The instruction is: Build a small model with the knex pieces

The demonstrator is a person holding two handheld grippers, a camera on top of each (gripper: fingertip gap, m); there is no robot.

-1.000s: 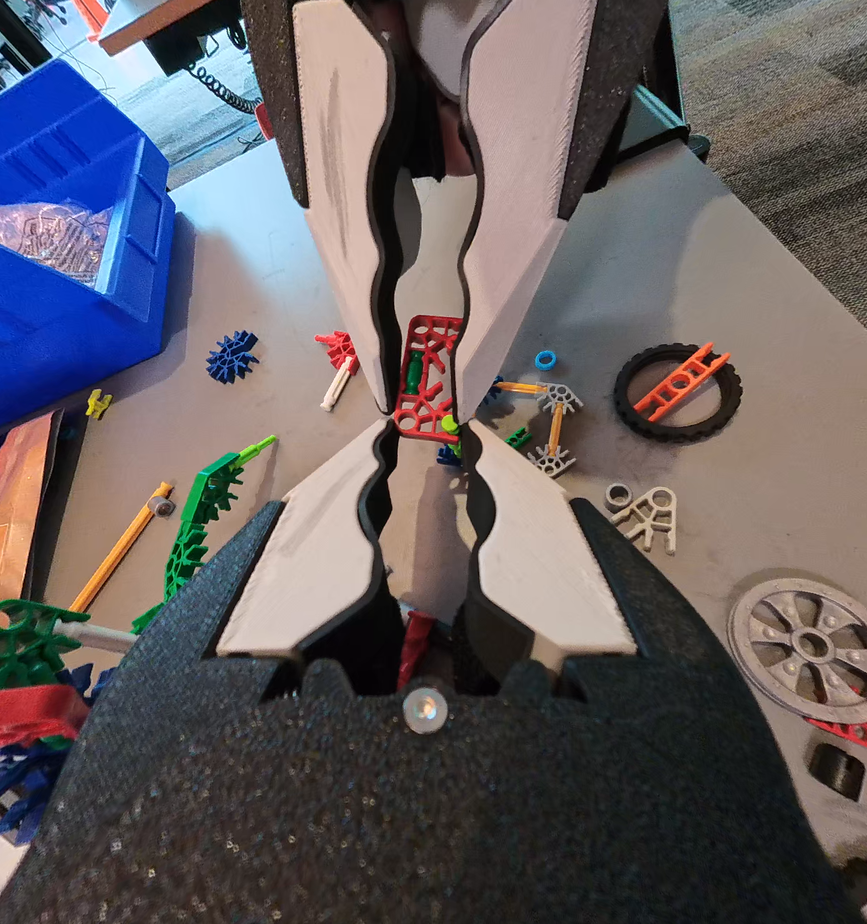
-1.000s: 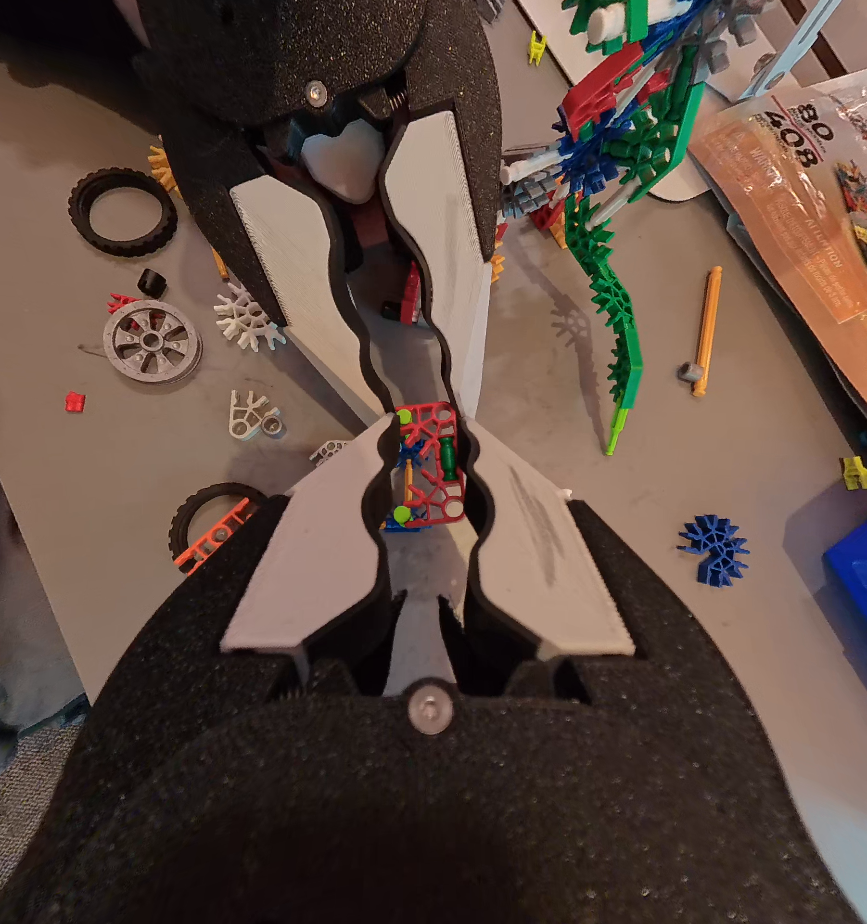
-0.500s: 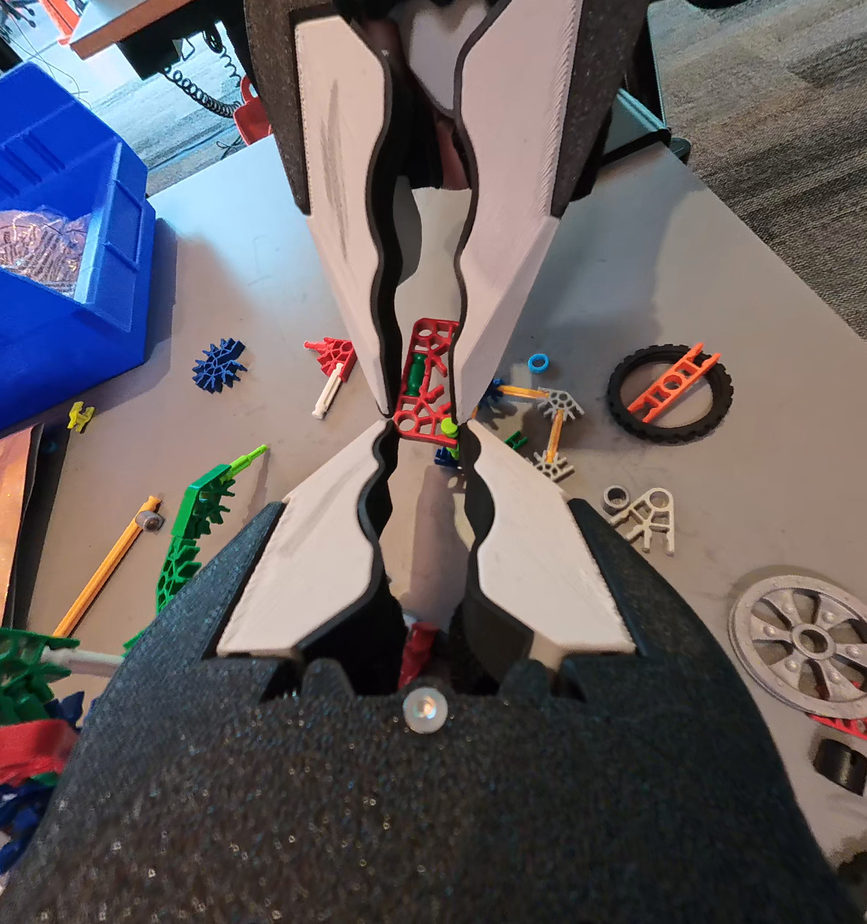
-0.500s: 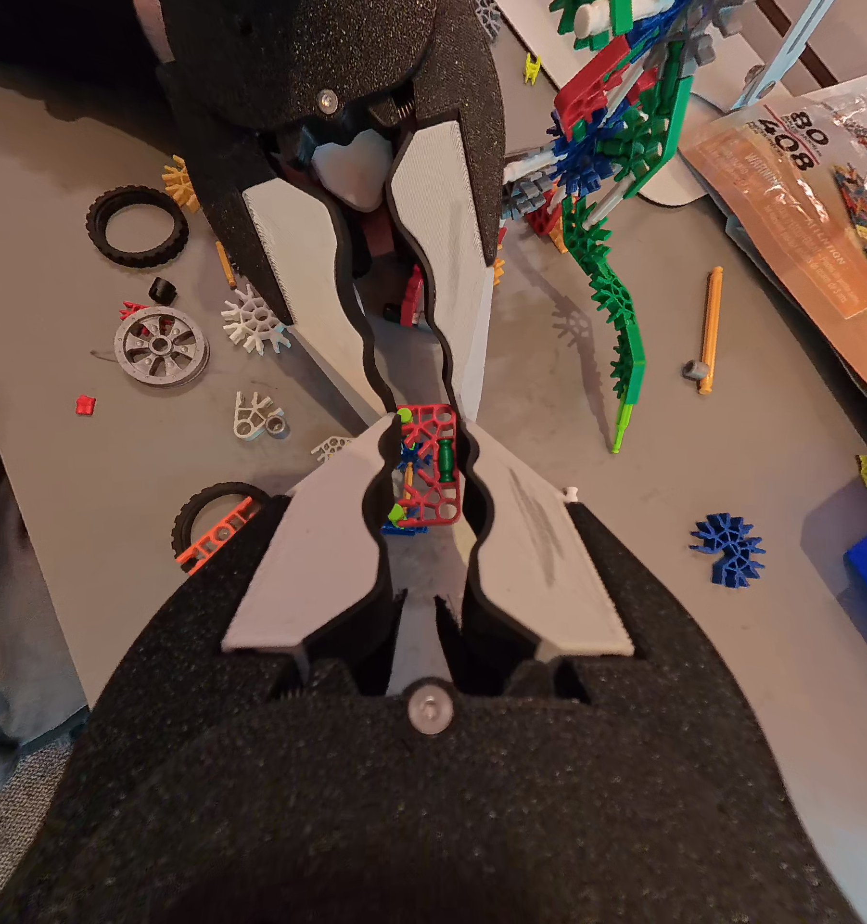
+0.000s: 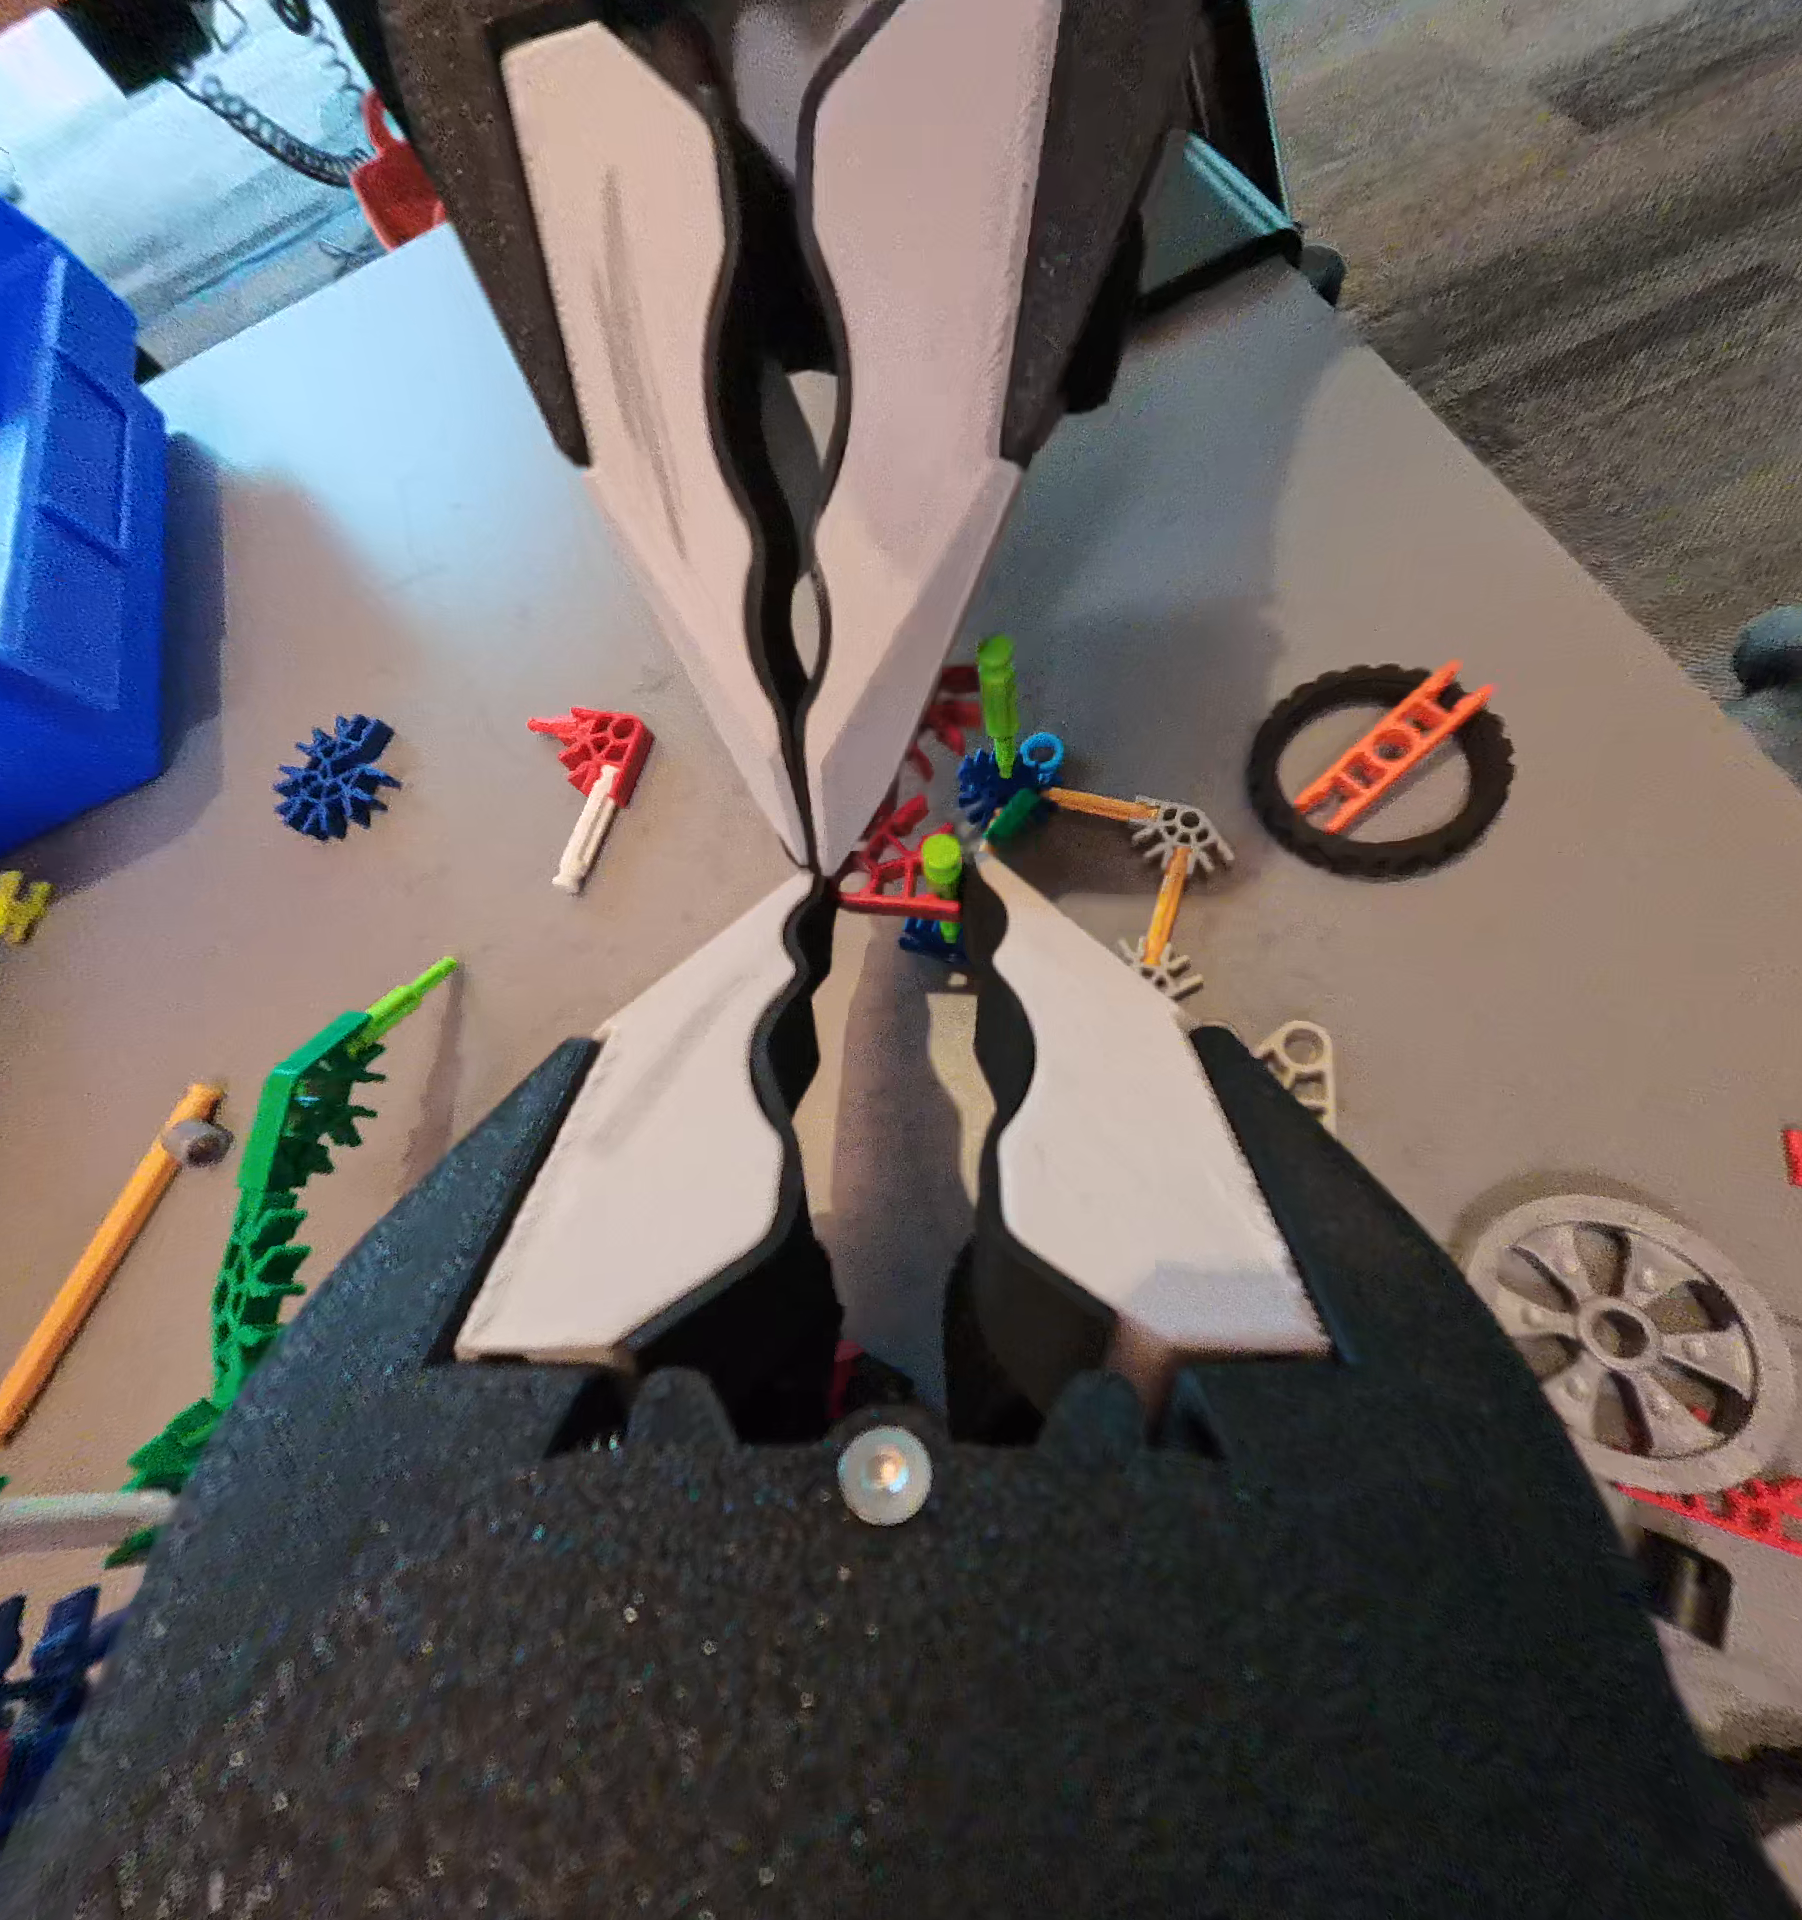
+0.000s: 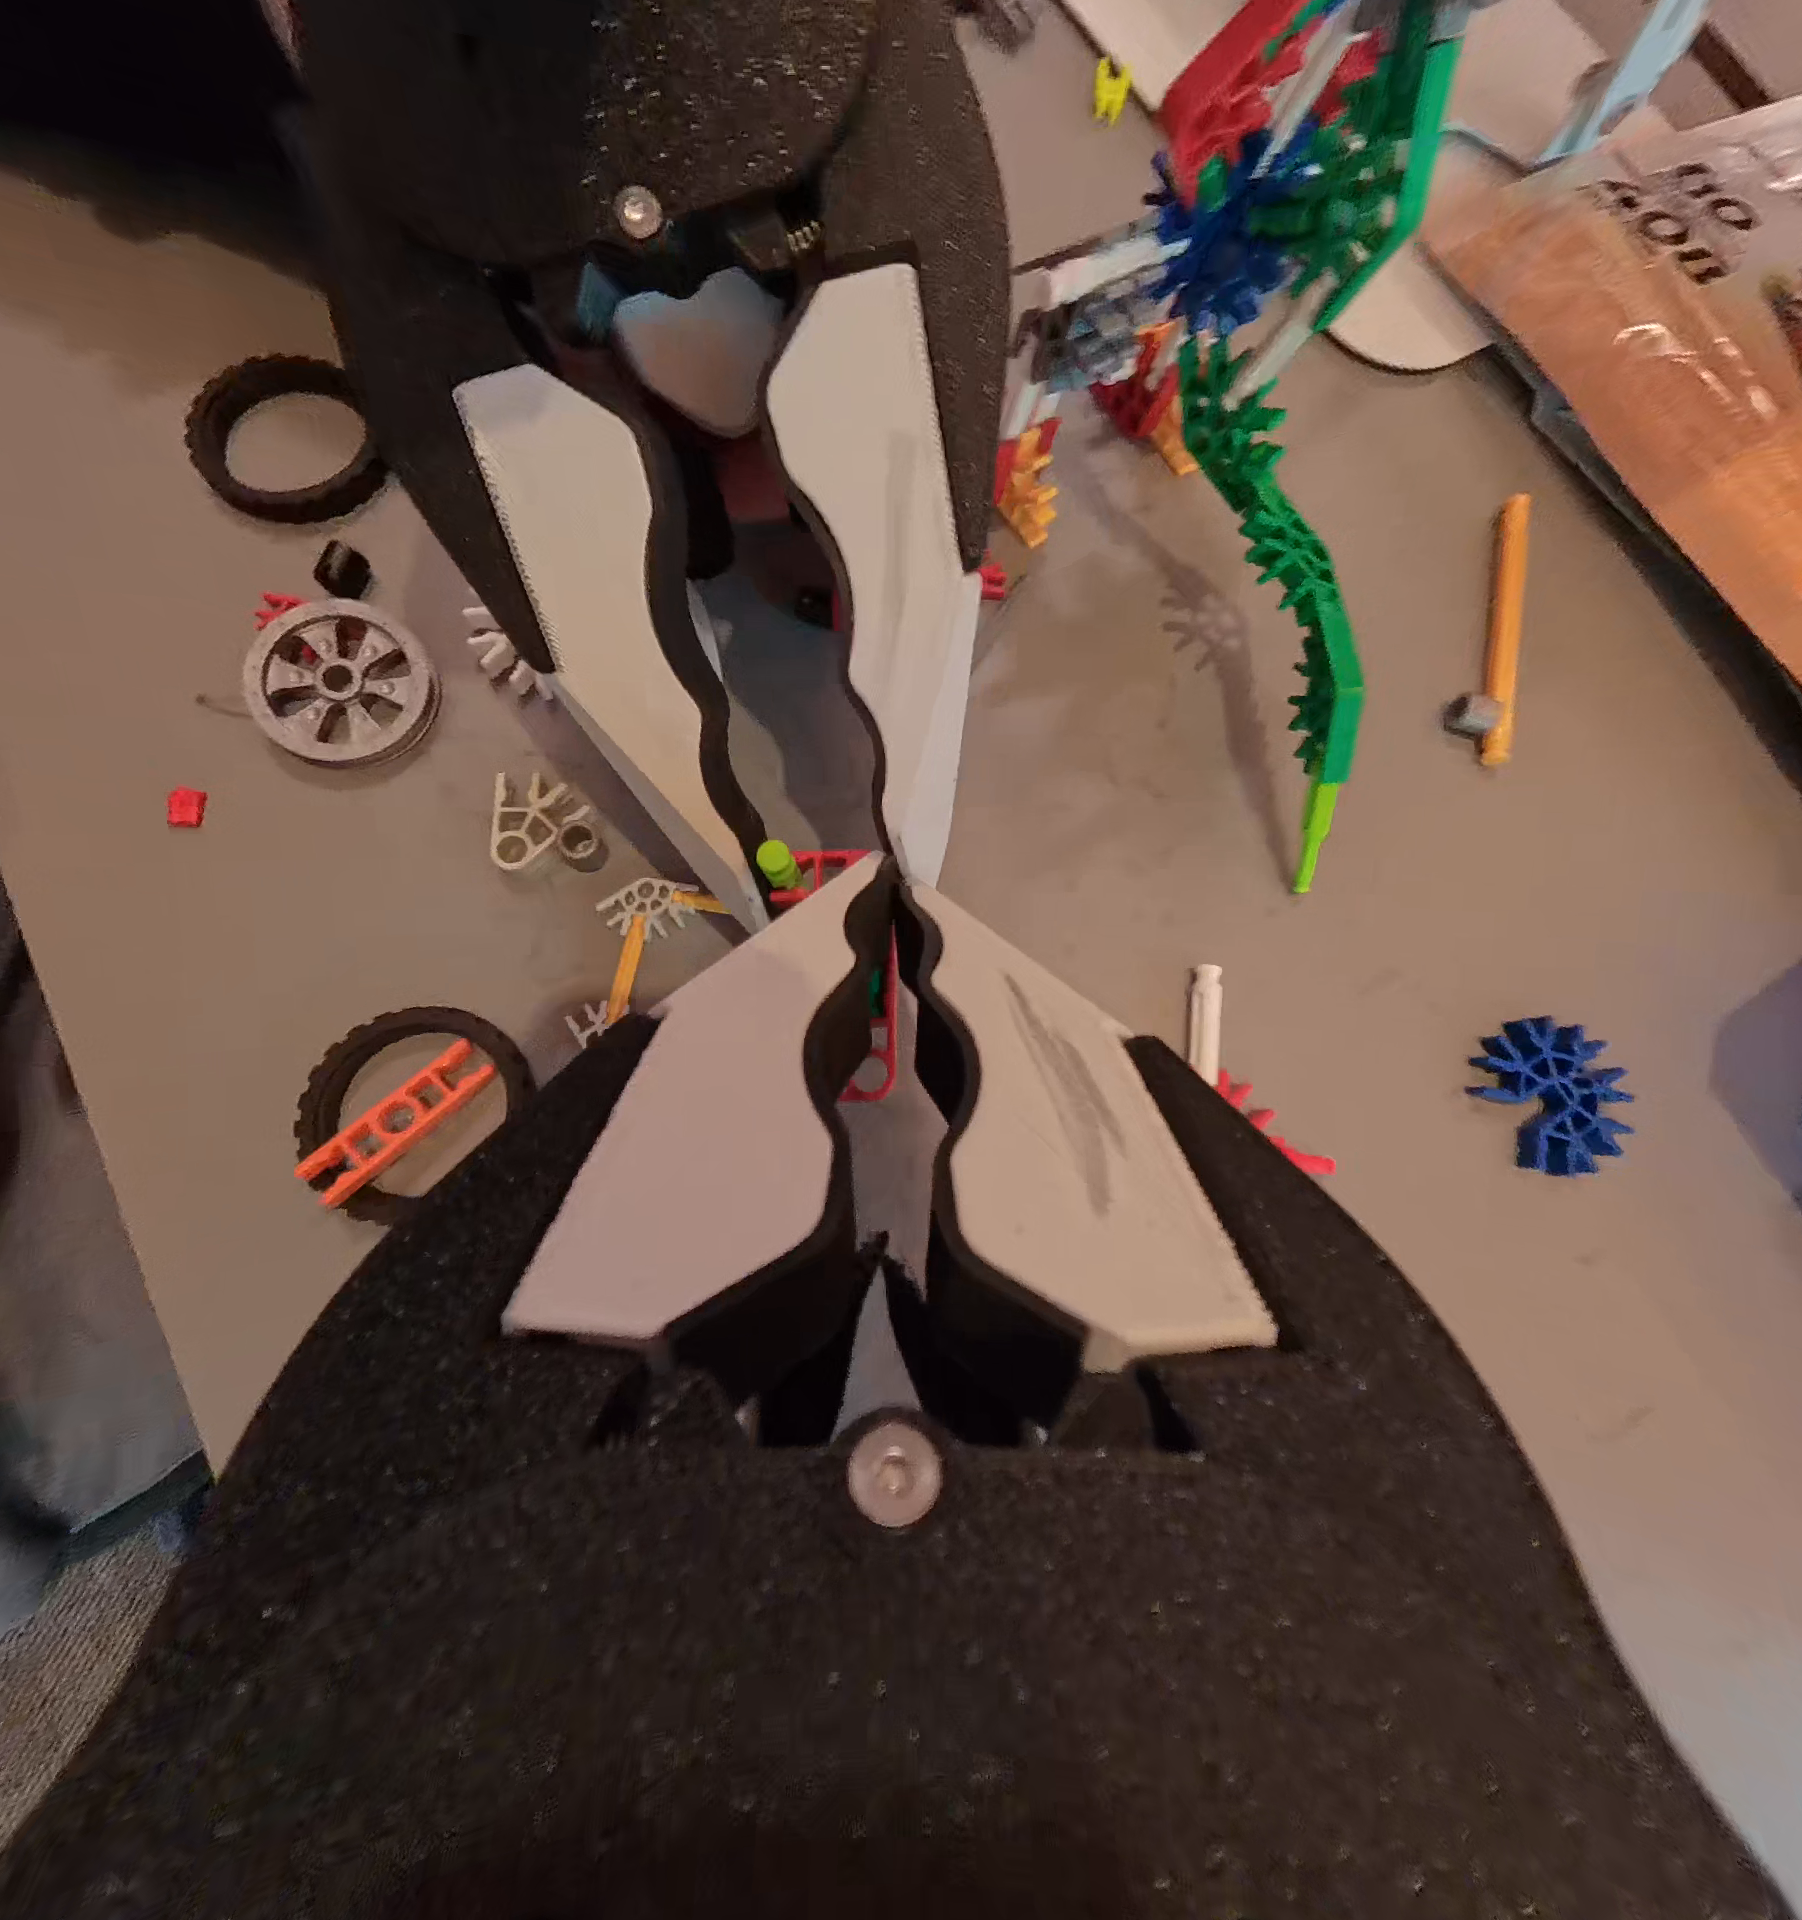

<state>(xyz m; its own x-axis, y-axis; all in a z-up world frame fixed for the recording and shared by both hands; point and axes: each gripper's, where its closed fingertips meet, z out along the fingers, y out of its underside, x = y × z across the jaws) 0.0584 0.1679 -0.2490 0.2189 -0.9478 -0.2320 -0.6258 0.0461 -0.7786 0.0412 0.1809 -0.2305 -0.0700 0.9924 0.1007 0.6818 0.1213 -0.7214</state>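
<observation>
A small assembly of a red lattice panel with lime green rods and blue connectors hangs between both grippers just above the grey table. My left gripper is shut across it, with the lime rod against its right finger. My right gripper is shut tight on the thin edge of the red panel. It comes in from the top of the left wrist view, tip to tip with the left. The left gripper faces it in the right wrist view.
A blue bin stands far left. Loose parts lie around: a black tyre with an orange ladder piece, a grey wheel, a green chain, an orange rod. An orange bag lies beside a larger model. The table edge drops to carpet. Only a small space, under 4 cm, lies between the two pairs of fingers.
My right gripper's jaws have closed much narrower, now pinching the red panel edge-on instead of across its width. The assembly has turned and both views have shifted.
</observation>
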